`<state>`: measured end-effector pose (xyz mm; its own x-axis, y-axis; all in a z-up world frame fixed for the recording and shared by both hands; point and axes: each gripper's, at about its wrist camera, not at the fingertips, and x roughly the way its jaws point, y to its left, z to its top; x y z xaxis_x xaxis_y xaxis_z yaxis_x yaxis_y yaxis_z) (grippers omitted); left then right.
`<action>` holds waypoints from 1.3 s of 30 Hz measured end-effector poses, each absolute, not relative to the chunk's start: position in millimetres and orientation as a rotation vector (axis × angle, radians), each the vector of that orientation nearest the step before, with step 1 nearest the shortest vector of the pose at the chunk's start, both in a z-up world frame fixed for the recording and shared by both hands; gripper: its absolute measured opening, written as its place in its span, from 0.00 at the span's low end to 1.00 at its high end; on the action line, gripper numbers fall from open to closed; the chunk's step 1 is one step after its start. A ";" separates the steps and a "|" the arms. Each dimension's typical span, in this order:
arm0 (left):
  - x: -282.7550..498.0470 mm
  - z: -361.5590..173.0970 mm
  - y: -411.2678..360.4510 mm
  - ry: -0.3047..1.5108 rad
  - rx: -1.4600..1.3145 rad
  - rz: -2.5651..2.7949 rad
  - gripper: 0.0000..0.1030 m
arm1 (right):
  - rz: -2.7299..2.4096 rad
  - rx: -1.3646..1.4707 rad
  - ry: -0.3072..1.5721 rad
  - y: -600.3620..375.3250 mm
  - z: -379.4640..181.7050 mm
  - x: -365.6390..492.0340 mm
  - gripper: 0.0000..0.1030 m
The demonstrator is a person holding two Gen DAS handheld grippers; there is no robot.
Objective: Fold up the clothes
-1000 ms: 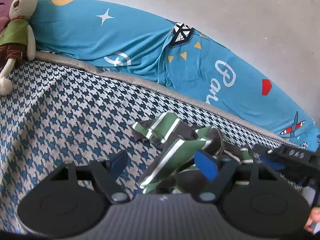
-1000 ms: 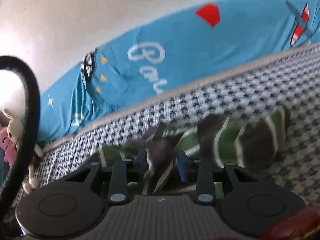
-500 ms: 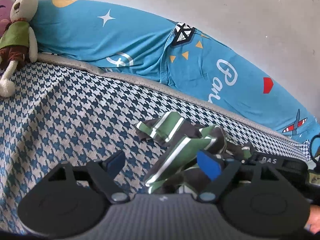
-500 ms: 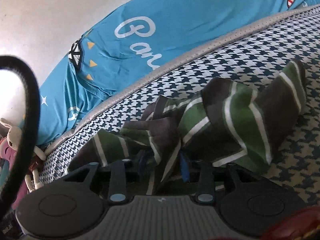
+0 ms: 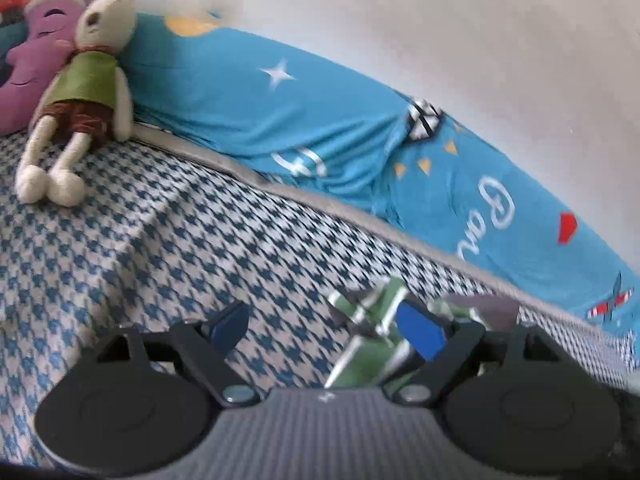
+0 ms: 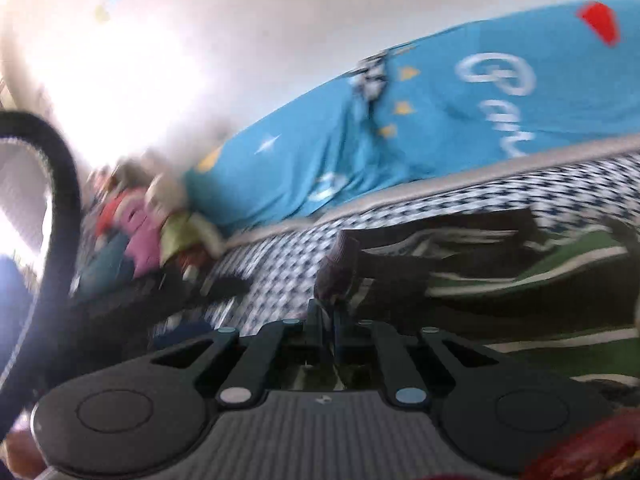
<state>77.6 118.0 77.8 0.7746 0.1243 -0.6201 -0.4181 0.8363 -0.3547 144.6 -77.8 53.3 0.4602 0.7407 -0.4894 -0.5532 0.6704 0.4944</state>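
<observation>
the right gripper (image 6: 327, 322) has its two fingers brought together to a very narrow gap, and a dark edge of the striped garment (image 6: 500, 276) is pinched between them; the cloth rises from the pads as a small dark fold and then stretches away to the right as a long band of dark, green and white stripes, lying low over the bed. this view is blurred, so the exact place of the pinch on the cloth i cannot tell. the left gripper (image 5: 326, 330) is wide, with its jaws opening more at this moment, and nothing is pressed between them: its left blue pad (image 5: 230, 326) stands over the bare checked bed cover (image 5: 160, 240), and its right blue pad (image 5: 420, 330) is in front of the same garment (image 5: 368, 344), which shows here as a crumpled green and white heap at the lower right, between the two fingers and behind the right one. whether this pad touches the cloth i cannot tell. further away, along the far edge of the bed, a long blue pillow (image 5: 320, 120) with a white star, small triangles and white letters lies against the pale wall (image 5: 440, 20). at the far left end a rabbit soft toy (image 5: 84, 92) in a green shirt leans beside a purple plush toy (image 5: 36, 52).
</observation>
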 end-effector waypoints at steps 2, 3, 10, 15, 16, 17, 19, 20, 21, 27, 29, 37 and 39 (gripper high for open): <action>74.9 80.1 124.9 0.607 -0.517 0.313 0.82 | 0.856 0.240 0.753 -64.4 50.4 136.9 0.08; 73.8 81.1 127.8 0.601 -0.524 0.312 0.82 | 0.878 0.220 0.761 -57.9 48.6 133.2 0.08; 68.8 84.5 137.9 0.584 -0.545 0.273 0.92 | 0.941 0.097 0.811 -35.1 39.0 123.4 0.17; 69.5 83.3 137.8 0.599 -0.560 0.243 0.93 | 0.962 0.073 0.812 -47.3 47.4 126.2 0.35; 69.4 83.3 137.7 0.600 -0.561 0.240 0.93 | 0.959 0.062 0.806 -50.1 48.8 125.3 0.35; 69.4 83.3 137.4 0.601 -0.561 0.237 0.93 | 0.951 0.047 0.796 -53.4 50.5 122.3 0.35; 69.2 83.8 136.1 0.600 -0.555 0.232 0.93 | 0.930 0.035 0.789 -59.6 51.8 121.9 0.36; 69.1 83.8 135.6 0.600 -0.552 0.231 0.93 | 0.924 0.042 0.795 -60.8 51.3 122.1 0.36; 69.2 83.6 135.3 0.601 -0.552 0.231 0.93 | 0.918 0.050 0.802 -61.8 50.7 122.3 0.38; 70.8 80.8 133.2 0.620 -0.547 0.227 0.93 | 0.915 0.092 0.839 -59.2 46.4 119.5 0.47; 71.2 80.3 132.4 0.624 -0.543 0.227 0.93 | 0.932 0.099 0.861 -52.1 43.1 119.1 0.50; 74.3 76.3 138.7 0.637 -0.561 0.257 0.95 | 0.828 0.060 0.836 -38.0 29.0 122.2 0.19; 76.5 75.3 140.0 0.639 -0.566 0.263 0.95 | 0.807 0.079 0.826 -43.6 31.0 125.9 0.14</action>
